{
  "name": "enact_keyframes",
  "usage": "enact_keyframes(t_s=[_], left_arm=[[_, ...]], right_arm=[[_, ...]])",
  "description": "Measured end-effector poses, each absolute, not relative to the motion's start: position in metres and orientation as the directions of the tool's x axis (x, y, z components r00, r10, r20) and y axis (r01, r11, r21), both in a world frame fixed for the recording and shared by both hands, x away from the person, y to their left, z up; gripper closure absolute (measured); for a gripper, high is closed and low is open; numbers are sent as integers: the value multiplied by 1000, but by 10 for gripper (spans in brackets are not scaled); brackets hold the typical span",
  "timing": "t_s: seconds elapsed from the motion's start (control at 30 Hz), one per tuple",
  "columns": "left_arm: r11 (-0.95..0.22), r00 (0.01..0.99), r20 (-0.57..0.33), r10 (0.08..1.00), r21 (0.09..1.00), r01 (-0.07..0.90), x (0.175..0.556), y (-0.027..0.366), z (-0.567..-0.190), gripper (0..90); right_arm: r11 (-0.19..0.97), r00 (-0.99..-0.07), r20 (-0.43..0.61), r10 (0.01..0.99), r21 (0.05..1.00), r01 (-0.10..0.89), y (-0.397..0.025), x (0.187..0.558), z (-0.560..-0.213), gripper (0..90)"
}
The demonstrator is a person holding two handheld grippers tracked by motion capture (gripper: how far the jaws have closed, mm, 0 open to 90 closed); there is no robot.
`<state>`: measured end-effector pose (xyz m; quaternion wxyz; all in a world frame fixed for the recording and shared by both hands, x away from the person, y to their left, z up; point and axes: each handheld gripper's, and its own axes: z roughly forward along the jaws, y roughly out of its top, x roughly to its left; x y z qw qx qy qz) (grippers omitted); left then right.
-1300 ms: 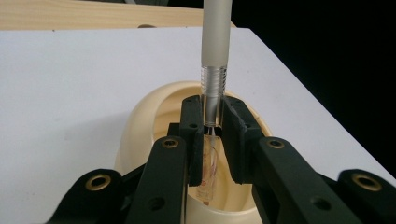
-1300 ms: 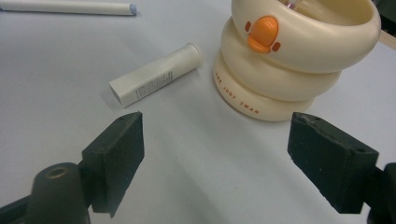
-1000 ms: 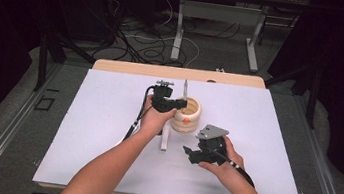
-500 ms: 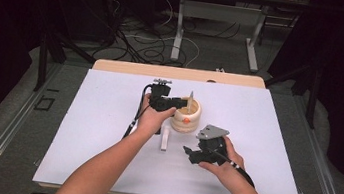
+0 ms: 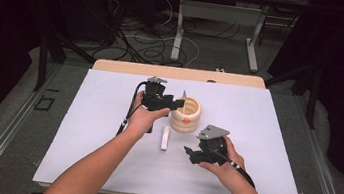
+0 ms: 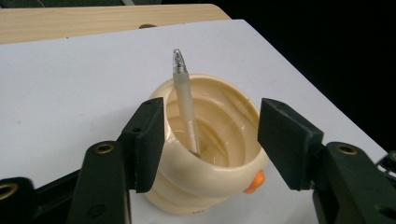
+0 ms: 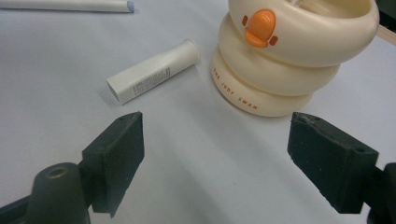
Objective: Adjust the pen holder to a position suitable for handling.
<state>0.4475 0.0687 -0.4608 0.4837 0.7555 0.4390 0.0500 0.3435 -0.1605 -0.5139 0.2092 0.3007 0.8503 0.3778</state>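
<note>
the pen (image 6: 186,109) stands tilted inside the cream holder (image 6: 219,154), its lower end down in the cup and its clear tip leaning up past the near rim (a frosted, pale barrel). a second ago it was upright over the holder in the grip of the left gripper (image 6: 210,140); now the jaws stand released, spread wide to either side of the holder with the pen free between them, touching neither pad. my reading is that the drop has just been made, so this pen counts as delivered and the hand can back away from the holder.

the holder itself, a stack of rounded rings with an orange beak-like knob (image 7: 259,27) on the side, sits on the white table (image 5: 80,130) just as it did before.

on the person's side of the holder lies a white tube (image 7: 154,77), flat on the table and near the holder's base without touching it. beyond the tube from the holder, at the far edge of the right gripper view, lies a long white stick (image 7: 70,5) with a bluish end.

the right gripper (image 7: 233,154) hovers low on the near side of the holder, jaws released and holding nothing, aimed between tube and holder; it has not shifted over the last second. i judge the tube the likely next item
</note>
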Motion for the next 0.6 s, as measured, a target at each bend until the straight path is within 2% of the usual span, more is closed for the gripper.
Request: enact_keyframes(t_s=[0.4,0.53,0.6], left_arm=[[-196,615,-278,738,784,589,435,102,-454,297],[-240,621,-228,750,781,576,431,110,-454,283],[-228,612,-238,754,779,584,429,114,-455,278]], right_arm=[[531,-727,-129,675,768,357,-161,344,-515,184],[532,-722,-132,679,766,360,-161,345,-515,184],[536,-724,-137,676,767,354,-162,345,-516,184]])
